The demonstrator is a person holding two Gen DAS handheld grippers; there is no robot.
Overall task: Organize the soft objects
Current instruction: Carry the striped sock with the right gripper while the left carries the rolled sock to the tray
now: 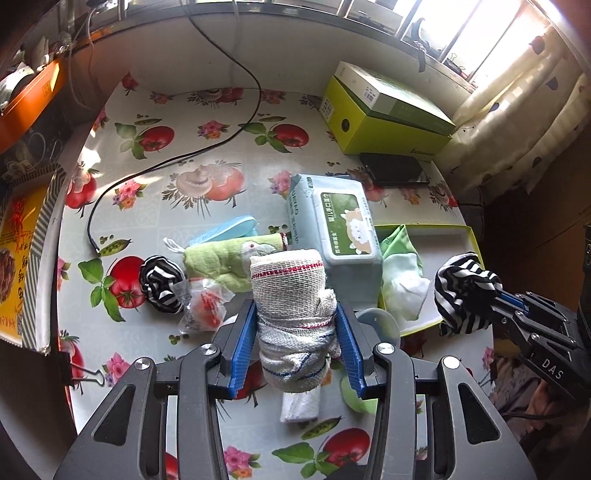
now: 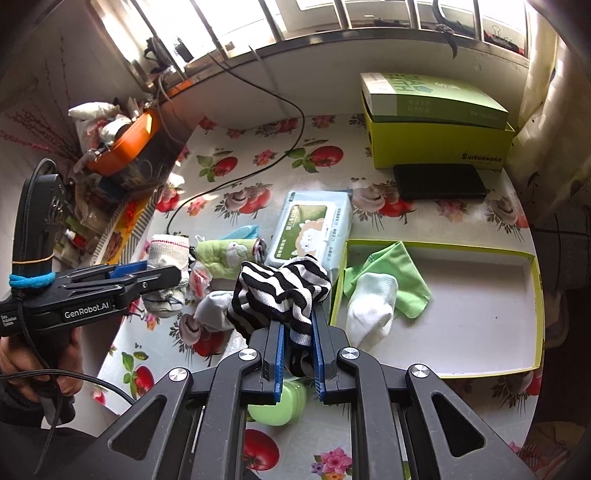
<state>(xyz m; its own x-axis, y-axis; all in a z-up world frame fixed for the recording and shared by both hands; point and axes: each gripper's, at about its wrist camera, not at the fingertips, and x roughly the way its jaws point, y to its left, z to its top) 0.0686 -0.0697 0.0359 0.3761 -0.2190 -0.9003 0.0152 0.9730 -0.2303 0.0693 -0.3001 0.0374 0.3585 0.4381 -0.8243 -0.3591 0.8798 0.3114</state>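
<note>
Nearest in the left wrist view, the left gripper clamps its blue pads around a rolled white gauze cloth, lifted above the table. In the right wrist view the right gripper has its jaws pinched narrow on a black-and-white striped sock, which hangs in the air just left of the shallow yellow-rimmed tray.

The pack of wet wipes lies mid-table and serves as the landmark. The tray sits just right of it, holding a white sock on a green cloth. Left of the pack lie a green rolled towel, a blue pouch partly hidden behind the towel, a second striped bundle and a crinkled clear wrapper. A grey sock is half covered by the striped sock.

The table wears an oilcloth printed with tomatoes, mushrooms and flowers. Beyond the pack lie a black flat case, then a yellow-green box with a green-and-white box stacked on top. A black cable runs from the far wall to left of the pack. The barred window is washed out by glare, and a round green thing under the right gripper cannot be identified.
</note>
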